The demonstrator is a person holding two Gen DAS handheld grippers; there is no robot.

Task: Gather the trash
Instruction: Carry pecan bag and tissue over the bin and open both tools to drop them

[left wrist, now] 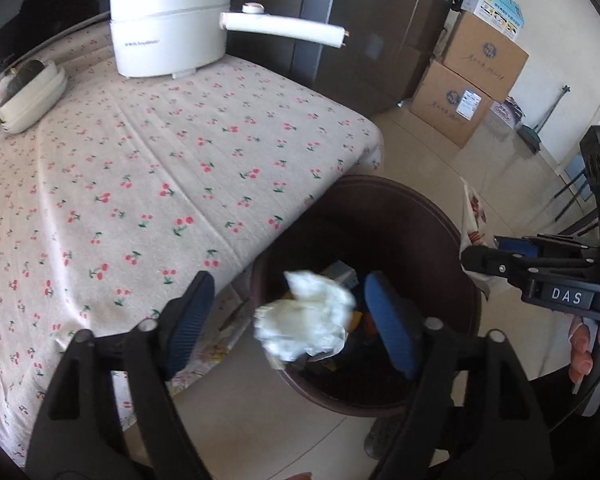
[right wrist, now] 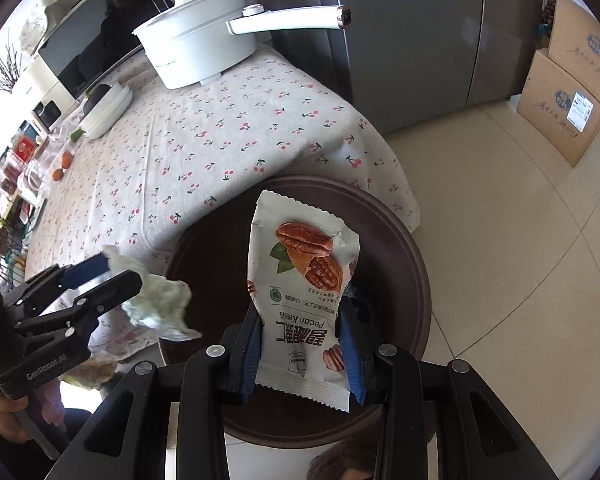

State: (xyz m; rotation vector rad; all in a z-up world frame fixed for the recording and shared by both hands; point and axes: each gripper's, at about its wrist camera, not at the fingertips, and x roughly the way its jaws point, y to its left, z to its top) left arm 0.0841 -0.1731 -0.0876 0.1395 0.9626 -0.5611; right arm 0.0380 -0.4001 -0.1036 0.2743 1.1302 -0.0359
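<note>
Your left gripper (left wrist: 288, 312) is spread wide; the crumpled white tissue wad (left wrist: 306, 320) sits between its blue pads (left wrist: 390, 316) without touching them, above the round dark-brown trash bin (left wrist: 440, 220). Your right gripper (right wrist: 302, 350) is clamped on the white pecan-kernel snack wrapper (right wrist: 300, 280), held upright over the same bin. The bin stands on the tiled floor (right wrist: 500, 240) against the surface, which is covered by a cherry-print cloth (left wrist: 140, 168) and carries a white electric pot (left wrist: 172, 28). Mixed wrappers lie in the bin
</note>
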